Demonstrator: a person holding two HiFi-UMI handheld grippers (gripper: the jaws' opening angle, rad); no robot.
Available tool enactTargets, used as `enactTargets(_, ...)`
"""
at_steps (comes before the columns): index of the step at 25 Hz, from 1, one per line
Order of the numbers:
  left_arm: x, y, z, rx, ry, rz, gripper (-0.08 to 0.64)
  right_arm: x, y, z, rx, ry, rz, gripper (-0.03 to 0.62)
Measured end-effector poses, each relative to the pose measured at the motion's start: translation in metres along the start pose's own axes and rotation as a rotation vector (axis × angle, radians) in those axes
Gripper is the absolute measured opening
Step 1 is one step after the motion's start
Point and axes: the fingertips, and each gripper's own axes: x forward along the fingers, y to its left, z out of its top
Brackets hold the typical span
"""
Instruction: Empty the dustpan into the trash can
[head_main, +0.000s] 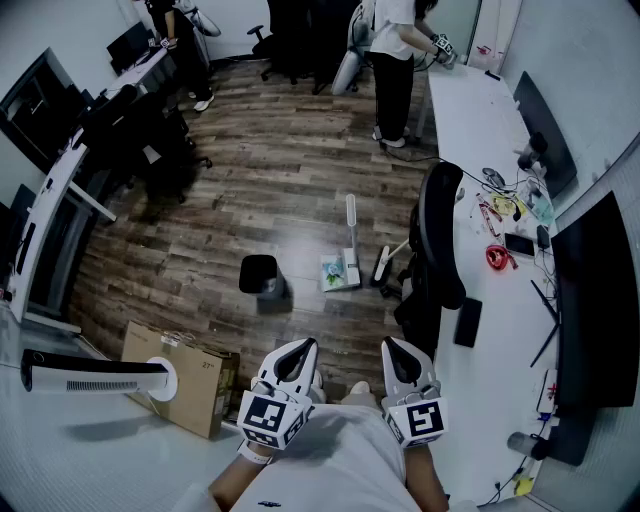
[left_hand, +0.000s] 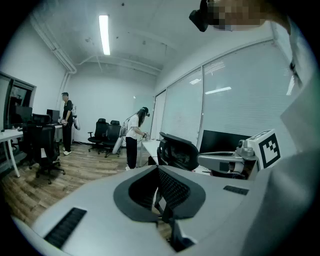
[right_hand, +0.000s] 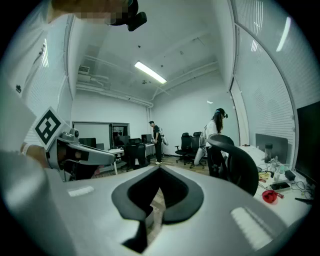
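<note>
Hanging close to the person's body, the left gripper (head_main: 298, 352) and the right gripper (head_main: 394, 350) both have their jaws pressed together on nothing. Ahead on the wood floor (head_main: 290, 170) stands the black trash can (head_main: 262, 280). Near its right side sits the dustpan (head_main: 340, 272), with something pale lying in its pan and its long handle (head_main: 351, 215) upright. It looks like light, stiff plastic. The slim handle seems the best place to grip, clamped firmly and kept level so the pan neither swings nor spills.
</note>
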Motion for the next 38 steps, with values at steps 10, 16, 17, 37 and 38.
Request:
enactTargets(10, 0.005, -0.031, 0.004, 0.009, -0.008, -0.004, 0.006, -0.019, -0.018, -0.005, 0.028, -0.007, -0.002, 0.009)
enactTargets(16, 0.008, -0.038, 0.001, -0.009, 0.006, -0.005, 0.006, -0.031, -0.011, -0.001, 0.017, -0.014, 0.036, 0.011)
enactTargets(17, 0.011, -0.046, 0.001, -0.003, 0.006, -0.018, 0.006, -0.035, -0.014, -0.001, 0.013, -0.013, 0.038, 0.011)
enactTargets(37, 0.054, -0.055, -0.009, -0.025, 0.014, -0.034, 0.006, -0.014, -0.028, -0.024, 0.055, 0.030, 0.120, 0.011)
enactTargets(38, 0.055, -0.045, -0.008, -0.033, 0.014, -0.029, 0.006, -0.004, -0.026, -0.025, 0.061, 0.035, 0.123, 0.011)
